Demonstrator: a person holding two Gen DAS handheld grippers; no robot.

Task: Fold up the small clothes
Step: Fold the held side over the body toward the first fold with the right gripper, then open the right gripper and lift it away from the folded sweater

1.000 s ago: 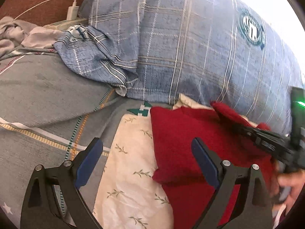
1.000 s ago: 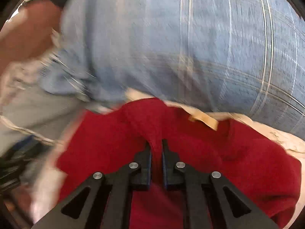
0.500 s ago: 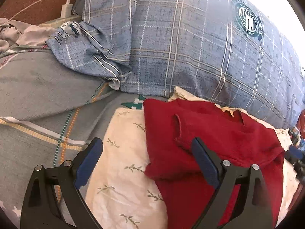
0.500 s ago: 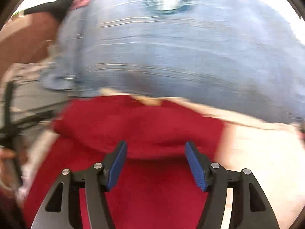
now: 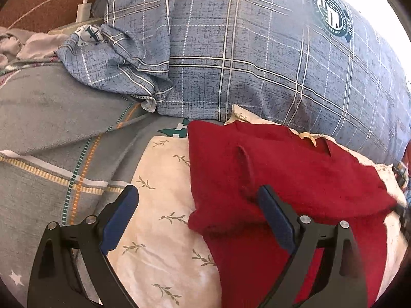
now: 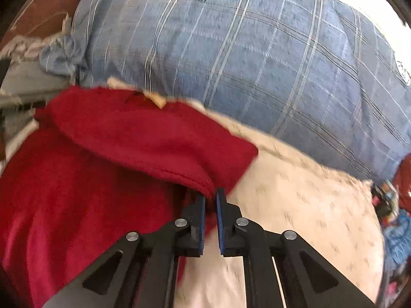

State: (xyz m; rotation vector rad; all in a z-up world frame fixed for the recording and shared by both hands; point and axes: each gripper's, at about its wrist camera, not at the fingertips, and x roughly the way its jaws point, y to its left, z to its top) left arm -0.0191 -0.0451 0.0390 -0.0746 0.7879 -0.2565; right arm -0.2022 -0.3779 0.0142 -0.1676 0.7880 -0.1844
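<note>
On the cream pillow, the right claw just snapped closed, pinching the red top's folded edge. Left claw hangs wide open, holding nothing.

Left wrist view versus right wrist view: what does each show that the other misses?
Left wrist only: the open left gripper over the red garment's left edge, the grey striped blanket and a white charger.

Right wrist only: the right gripper shut on the red garment's folded edge, its jaws having just closed.

Both: the red garment, the cream leaf-print cloth beneath it, the blue plaid pillow behind.
</note>
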